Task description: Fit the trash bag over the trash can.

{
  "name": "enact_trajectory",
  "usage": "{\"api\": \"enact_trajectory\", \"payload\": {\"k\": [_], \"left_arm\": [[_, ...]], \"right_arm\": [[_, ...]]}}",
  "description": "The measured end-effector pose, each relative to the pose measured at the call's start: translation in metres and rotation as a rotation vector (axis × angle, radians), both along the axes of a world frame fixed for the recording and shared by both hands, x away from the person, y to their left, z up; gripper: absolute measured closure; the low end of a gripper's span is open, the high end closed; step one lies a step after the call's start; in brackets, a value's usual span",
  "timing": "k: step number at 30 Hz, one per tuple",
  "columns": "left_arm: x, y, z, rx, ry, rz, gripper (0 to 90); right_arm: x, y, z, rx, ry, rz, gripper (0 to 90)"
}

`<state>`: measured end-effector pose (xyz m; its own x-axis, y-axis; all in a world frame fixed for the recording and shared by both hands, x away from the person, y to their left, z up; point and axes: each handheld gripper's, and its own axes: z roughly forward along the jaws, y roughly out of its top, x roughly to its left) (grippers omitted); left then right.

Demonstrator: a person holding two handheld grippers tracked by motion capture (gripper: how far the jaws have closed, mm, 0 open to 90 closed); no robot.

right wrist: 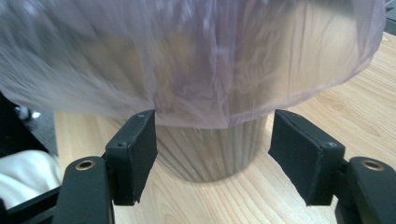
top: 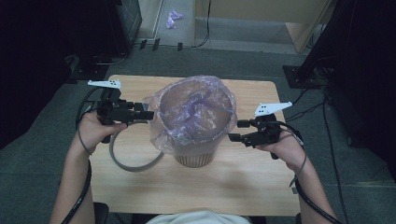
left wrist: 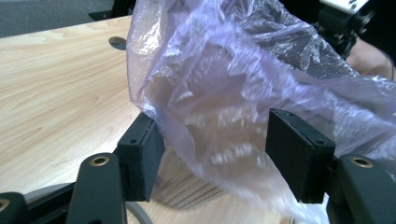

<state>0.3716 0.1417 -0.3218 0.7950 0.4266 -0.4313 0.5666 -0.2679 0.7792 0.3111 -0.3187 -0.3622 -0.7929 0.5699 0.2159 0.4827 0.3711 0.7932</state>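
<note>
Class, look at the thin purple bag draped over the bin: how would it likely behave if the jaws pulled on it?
The purple bag looks crinkled and see-through, so probably floppy and light. Its glossy film may slip between pads. The ribbed bin narrows downward, so a hard tug might tip it.

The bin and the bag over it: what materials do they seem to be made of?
The bag looks like thin, glossy, pale purple plastic film: it is see-through, wrinkled and catches highlights. The bin looks like light wood or a wood-look plastic, matte, with fine vertical ribs; the pictures cannot settle which.
</note>
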Motion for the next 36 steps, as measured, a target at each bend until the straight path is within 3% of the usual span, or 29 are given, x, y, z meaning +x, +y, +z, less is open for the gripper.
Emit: {"api": "enact_trajectory", "payload": {"k": [9, 14, 20, 25, 31, 34, 36], "left_arm": [[0.001, 0.015, -0.005, 0.037, 0.006, 0.034, 36.6], [0.005, 0.025, -0.014, 0.012, 0.002, 0.062, 37.2], [0.008, 0.03, -0.024, 0.024, -0.014, 0.083, 38.2], [0.011, 0.035, -0.037, 0.063, -0.025, 0.107, 38.5], [0.014, 0.042, -0.054, 0.087, -0.037, 0.146, 38.3], [0.015, 0.043, -0.064, 0.128, -0.036, 0.156, 39.5], [0.016, 0.044, -0.072, 0.141, -0.039, 0.161, 39.7]], "right_arm": [[0.004, -0.004, -0.026, -0.022, 0.012, -0.032, 31.5], [0.008, -0.008, -0.039, -0.019, 0.02, -0.048, 31.5], [0.014, -0.013, -0.055, -0.029, 0.013, -0.08, 31.6], [0.018, -0.019, -0.069, -0.047, 0.016, -0.111, 31.5], [0.023, -0.025, -0.085, -0.021, 0.046, -0.139, 31.1], [0.025, -0.025, -0.092, -0.041, 0.034, -0.156, 30.3], [0.026, -0.024, -0.1, -0.083, 0.023, -0.162, 30.1]]}}
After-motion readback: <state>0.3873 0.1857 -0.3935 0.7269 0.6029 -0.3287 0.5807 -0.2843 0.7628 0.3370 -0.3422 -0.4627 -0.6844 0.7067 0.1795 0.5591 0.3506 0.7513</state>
